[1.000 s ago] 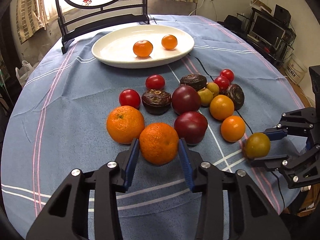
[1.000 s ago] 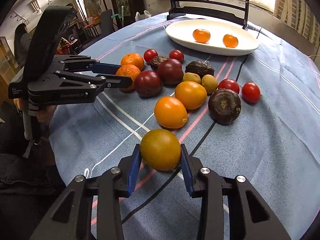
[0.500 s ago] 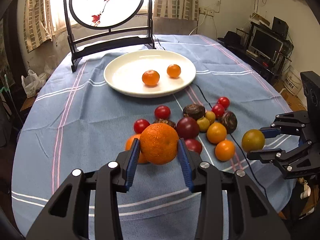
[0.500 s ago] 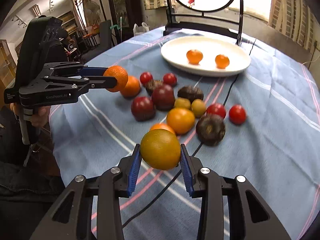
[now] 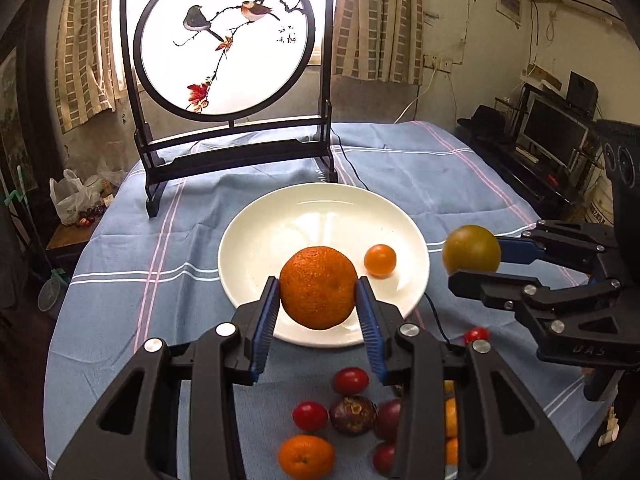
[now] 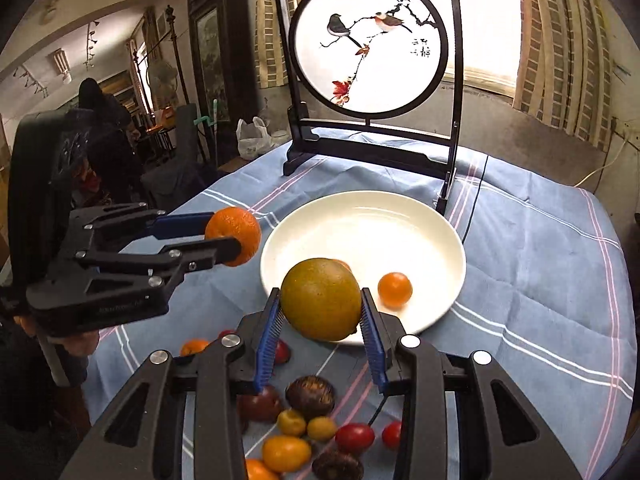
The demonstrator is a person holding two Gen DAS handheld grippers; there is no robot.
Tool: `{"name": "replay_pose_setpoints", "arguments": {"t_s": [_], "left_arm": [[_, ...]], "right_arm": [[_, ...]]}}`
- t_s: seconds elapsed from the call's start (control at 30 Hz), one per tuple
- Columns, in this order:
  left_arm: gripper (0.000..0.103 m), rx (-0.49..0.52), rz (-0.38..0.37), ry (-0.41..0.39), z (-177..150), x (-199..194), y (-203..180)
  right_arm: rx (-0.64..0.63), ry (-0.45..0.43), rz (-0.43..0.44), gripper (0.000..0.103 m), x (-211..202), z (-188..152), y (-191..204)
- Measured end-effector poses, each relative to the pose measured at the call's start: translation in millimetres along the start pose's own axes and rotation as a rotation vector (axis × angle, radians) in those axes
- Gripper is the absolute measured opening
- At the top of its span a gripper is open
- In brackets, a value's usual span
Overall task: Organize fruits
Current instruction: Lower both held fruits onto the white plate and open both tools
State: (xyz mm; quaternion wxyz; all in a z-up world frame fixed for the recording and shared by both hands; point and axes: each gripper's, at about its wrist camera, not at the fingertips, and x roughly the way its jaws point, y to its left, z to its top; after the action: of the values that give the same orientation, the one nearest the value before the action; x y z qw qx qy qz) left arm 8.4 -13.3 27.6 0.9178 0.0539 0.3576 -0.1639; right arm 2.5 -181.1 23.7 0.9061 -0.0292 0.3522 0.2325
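Observation:
My left gripper is shut on a large orange and holds it in the air over the near edge of the white plate. My right gripper is shut on a greenish-yellow citrus fruit, held above the plate's near rim. A small orange fruit lies on the plate; a second is mostly hidden behind the held fruit. In the right wrist view the left gripper hangs left of the plate. In the left wrist view the right gripper hangs right of it.
Several loose fruits lie on the blue tablecloth near me: cherry tomatoes, a mangosteen, an orange, yellow fruits. A black-framed round bird screen stands behind the plate. A black cable runs across the cloth.
Both grippers have lifted their fruits off the cloth and carried them forward towards the plate. The loose fruit pile now lies below and behind the fingers.

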Motion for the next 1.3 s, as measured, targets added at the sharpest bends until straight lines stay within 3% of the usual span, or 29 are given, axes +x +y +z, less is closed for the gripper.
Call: {"name": "replay_pose_setpoints", "arguments": {"t_s": [0.47, 0.77, 0.83, 0.87, 0.9, 0.97, 1.13, 1.3], "left_arm": [[0.038, -0.030, 0.118, 0.121, 21, 99, 24], [0.039, -0.028, 0.146, 0.164, 18, 124, 27], [0.039, -0.028, 0.147, 0.174, 17, 127, 27], [0.042, -0.028, 0.144, 0.173, 16, 127, 27], [0.046, -0.028, 0.149, 0.168, 16, 126, 27], [0.065, -0.029, 0.159, 0.147, 16, 120, 27], [0.067, -0.022, 0.155, 0.119, 13, 99, 24], [0.070, -0.006, 0.132, 0.082, -8, 54, 16]], "right_arm": [[0.104, 0.077, -0.054, 0.038, 97, 39, -48], [0.121, 0.124, -0.072, 0.038, 130, 44, -55], [0.118, 0.138, -0.080, 0.044, 133, 45, -53], [0.115, 0.128, -0.100, 0.051, 131, 45, -51], [0.109, 0.106, -0.114, 0.066, 127, 46, -50], [0.104, 0.081, -0.103, 0.068, 118, 47, -48], [0.116, 0.062, -0.080, 0.068, 88, 37, -44], [0.058, 0.064, -0.043, 0.068, 33, -7, -19]]}}
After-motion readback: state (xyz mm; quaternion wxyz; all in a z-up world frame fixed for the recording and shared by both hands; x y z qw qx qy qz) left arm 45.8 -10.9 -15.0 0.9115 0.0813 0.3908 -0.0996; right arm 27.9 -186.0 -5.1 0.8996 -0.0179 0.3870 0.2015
